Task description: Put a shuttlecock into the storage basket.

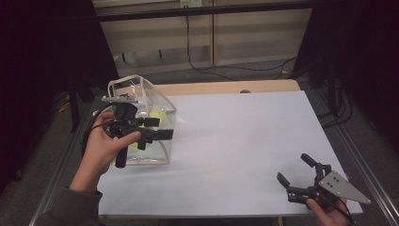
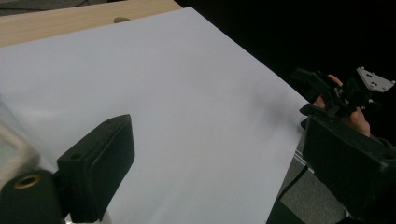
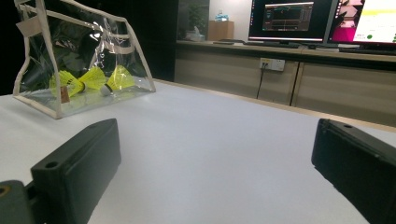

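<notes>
Surface: white sheet [image 1: 235, 141] over wooden table [image 1: 226, 87].
Bag: clear bag [image 1: 157, 110] with yellow shuttlecocks [image 3: 93, 78], table's left side.
Left gripper [image 1: 157, 128]: jaws apart, beside bag.
Right gripper [image 1: 295, 172]: jaws apart, near right corner.
Room: dark; monitors [image 3: 322, 21] lit.

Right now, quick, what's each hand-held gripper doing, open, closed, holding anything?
Left hand-held gripper: open, holding nothing, beside the clear bag.
Right hand-held gripper: open, holding nothing, over the white table.

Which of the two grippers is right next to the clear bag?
The left gripper, held against the clear bag with yellow shuttlecocks; the right gripper sits far across the table.
</notes>
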Available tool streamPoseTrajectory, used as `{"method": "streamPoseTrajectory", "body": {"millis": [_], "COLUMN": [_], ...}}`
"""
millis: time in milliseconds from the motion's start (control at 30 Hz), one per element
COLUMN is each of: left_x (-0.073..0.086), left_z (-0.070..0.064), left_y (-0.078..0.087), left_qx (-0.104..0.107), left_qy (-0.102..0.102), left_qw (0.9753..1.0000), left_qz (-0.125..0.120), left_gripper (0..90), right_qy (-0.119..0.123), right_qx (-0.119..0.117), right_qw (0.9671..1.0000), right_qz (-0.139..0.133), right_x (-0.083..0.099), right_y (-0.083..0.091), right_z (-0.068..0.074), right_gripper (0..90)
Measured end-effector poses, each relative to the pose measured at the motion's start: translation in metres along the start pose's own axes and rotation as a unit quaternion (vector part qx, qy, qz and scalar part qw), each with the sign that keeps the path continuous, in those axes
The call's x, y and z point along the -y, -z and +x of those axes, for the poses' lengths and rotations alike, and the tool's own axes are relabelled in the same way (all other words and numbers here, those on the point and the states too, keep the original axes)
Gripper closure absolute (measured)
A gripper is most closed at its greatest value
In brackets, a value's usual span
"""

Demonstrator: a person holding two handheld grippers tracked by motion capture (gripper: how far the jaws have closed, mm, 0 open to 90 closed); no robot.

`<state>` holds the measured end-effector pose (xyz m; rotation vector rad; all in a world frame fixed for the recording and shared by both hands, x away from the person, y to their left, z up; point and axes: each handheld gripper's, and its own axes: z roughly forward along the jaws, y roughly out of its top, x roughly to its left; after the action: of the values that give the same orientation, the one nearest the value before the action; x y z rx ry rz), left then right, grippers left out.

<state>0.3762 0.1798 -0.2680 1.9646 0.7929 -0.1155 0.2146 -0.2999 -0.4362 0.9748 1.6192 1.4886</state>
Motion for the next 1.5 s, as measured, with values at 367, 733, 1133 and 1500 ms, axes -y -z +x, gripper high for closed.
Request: {"method": "streamPoseTrajectory", "body": {"millis": [367, 733, 1133, 1500], "left_x": [0.010, 0.020, 0.036, 0.047], "left_z": [-0.004, -0.005, 0.000, 0.004], "left_y": [-0.009, -0.012, -0.018, -0.022], "left_qx": [0.016, 0.020, 0.023, 0.027], "left_qy": [-0.019, -0.038, -0.046, -0.048], "left_qw": [0.9996, 0.9989, 0.9983, 0.9980], "left_qz": [0.014, 0.020, 0.028, 0.031], "left_gripper": [7.3, 6.0, 5.5, 5.8], "right_qy": [-0.001, 0.001, -0.001, 0.002], "right_qx": [-0.001, -0.002, -0.001, -0.001], "right_qw": [1.0000, 1.0000, 1.0000, 1.0000], "right_qz": [-0.001, 0.000, -0.001, 0.001], "right_x": [0.000, 0.000, 0.000, 0.000], "right_y": [0.000, -0.001, 0.000, -0.001], "right_z": [0.001, 0.001, 0.001, 0.001], "right_gripper": [1.3, 1.3, 1.3, 1.3]}}
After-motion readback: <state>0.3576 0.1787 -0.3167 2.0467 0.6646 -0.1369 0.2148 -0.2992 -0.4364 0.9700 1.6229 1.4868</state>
